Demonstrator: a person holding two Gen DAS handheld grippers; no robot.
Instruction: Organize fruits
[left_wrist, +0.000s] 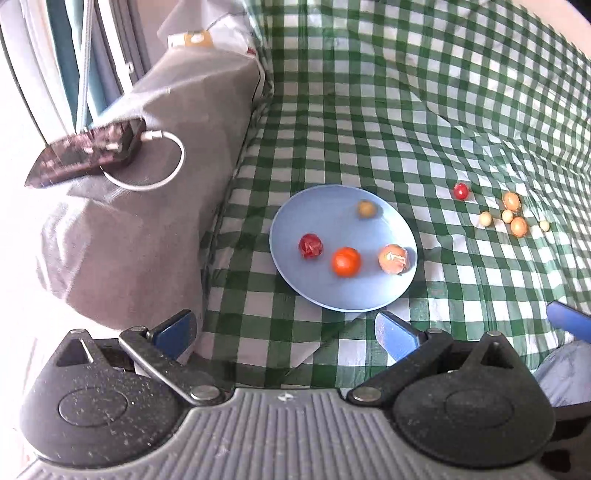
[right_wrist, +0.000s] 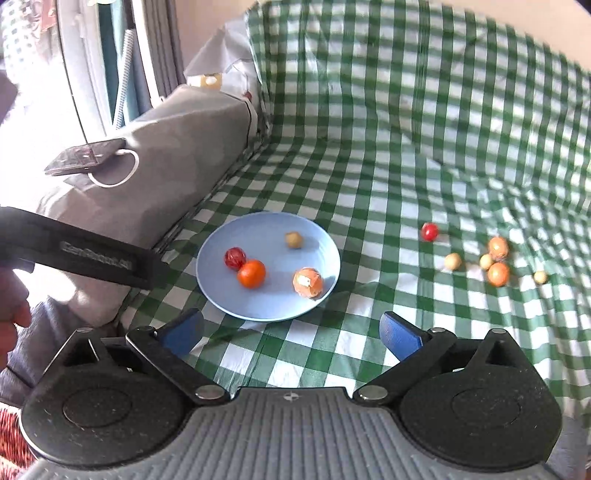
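— Nearest in the left wrist view was the left gripper, yes? How did it stand?

— Its blue fingers were spread wide and held nothing. Just beyond them lay the blue plate on the green checked cloth. On the plate were a dark red fruit, an orange fruit, a pale peeling fruit and a small tan fruit.

— And the other fruits?

— A small red fruit and a loose cluster of fruits lay on the cloth, well apart from the plate, to its right. A phone with a white cable rested on the grey cushion.

— What about the right wrist view?

— The right gripper was also wide open and empty, near the plate. Same four fruits were on it, and the cluster on the cloth at right.
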